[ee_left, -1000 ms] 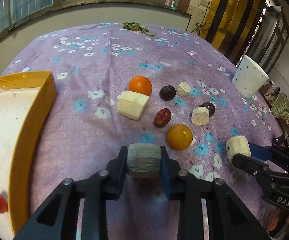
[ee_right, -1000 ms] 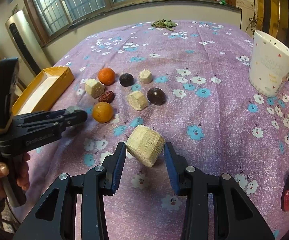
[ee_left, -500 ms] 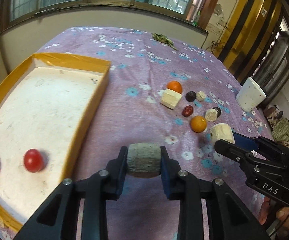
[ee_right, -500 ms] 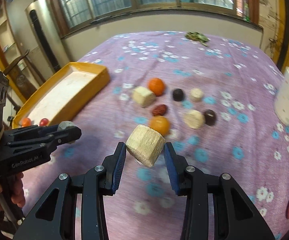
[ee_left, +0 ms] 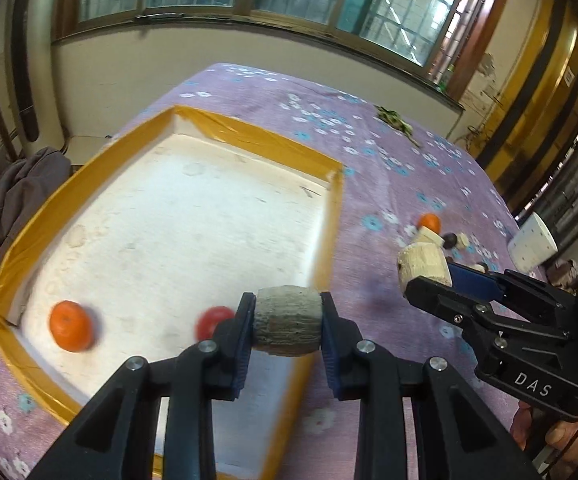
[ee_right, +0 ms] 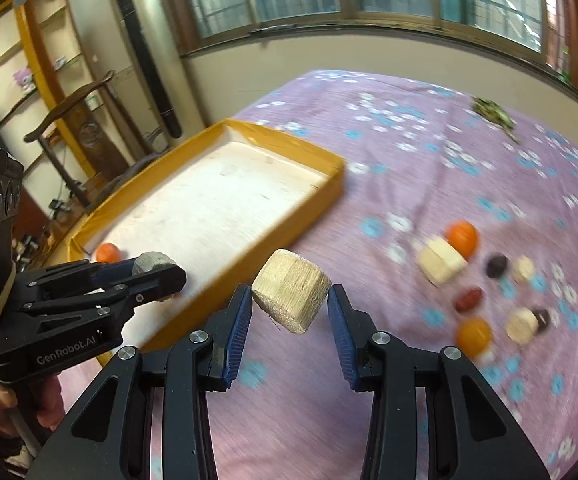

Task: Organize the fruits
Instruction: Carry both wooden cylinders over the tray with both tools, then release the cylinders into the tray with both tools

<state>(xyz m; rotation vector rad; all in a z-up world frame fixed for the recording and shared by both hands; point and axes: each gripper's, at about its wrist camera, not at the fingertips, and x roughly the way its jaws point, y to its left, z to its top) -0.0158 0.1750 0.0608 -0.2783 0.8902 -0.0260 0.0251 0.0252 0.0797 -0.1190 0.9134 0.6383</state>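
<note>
My left gripper (ee_left: 288, 322) is shut on a grey cylindrical chunk (ee_left: 288, 320) and holds it above the near right edge of the yellow-rimmed white tray (ee_left: 329, 216). An orange (ee_left: 70, 325) and a red fruit (ee_left: 212, 321) lie in the tray. My right gripper (ee_right: 291, 306) is shut on a pale tan chunk (ee_right: 292, 290), in the air over the purple cloth just right of the tray (ee_right: 289, 216). Other fruits lie on the cloth: oranges (ee_right: 463, 236), dark fruits (ee_right: 497, 266), a red date (ee_right: 468, 299) and pale chunks (ee_right: 441, 266).
A purple flowered cloth (ee_right: 429, 168) covers the table. A white dotted cup (ee_left: 533, 242) stands at the far right. Green leaves (ee_right: 493, 114) lie near the table's far edge. A chair and shelves stand to the left of the table.
Both grippers have swung left with their chunks. The left one now hangs over the tray's edge and the right one is close beside the tray. The fruit pile has fallen away to the right.
</note>
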